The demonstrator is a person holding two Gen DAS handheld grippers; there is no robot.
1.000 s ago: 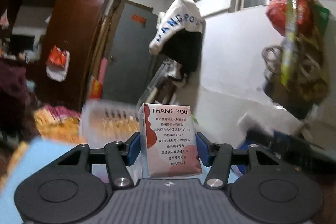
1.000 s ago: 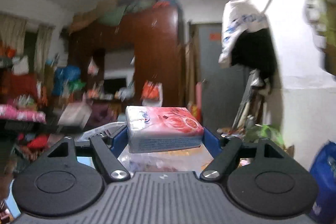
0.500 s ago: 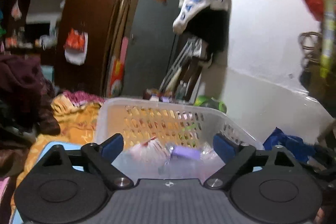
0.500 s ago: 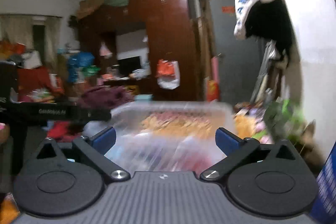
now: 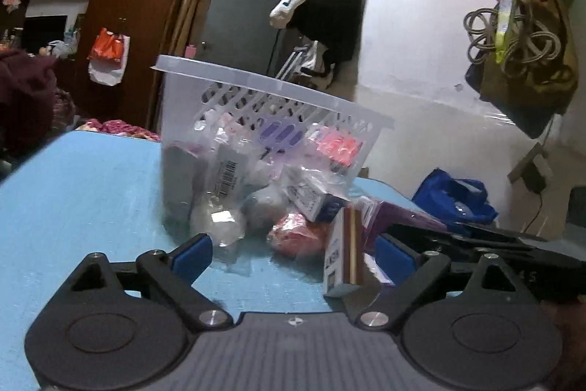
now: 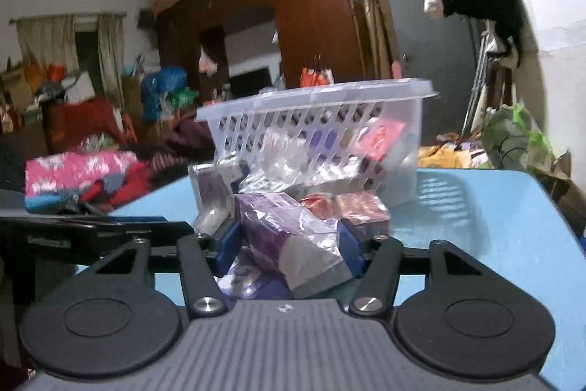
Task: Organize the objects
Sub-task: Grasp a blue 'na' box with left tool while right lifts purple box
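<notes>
While your right gripper (image 6: pixel 289 246) was closing its jaws around the purple wrapped packet (image 6: pixel 289 233) lying on the blue table (image 6: pixel 494 226) before the basket (image 6: pixel 318 134), your left gripper (image 5: pixel 293 253) stood wide and empty, lined up near the upright small box (image 5: pixel 344 255), likely next.

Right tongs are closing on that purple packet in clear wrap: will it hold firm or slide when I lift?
The purple packet looks boxy, so it should stay fairly stiff between the right tongs. Its clear wrap is glossy and wrinkled, so it may slip or crinkle. It lies tilted among other packets beside the basket, so lifting could nudge neighbours.
</notes>
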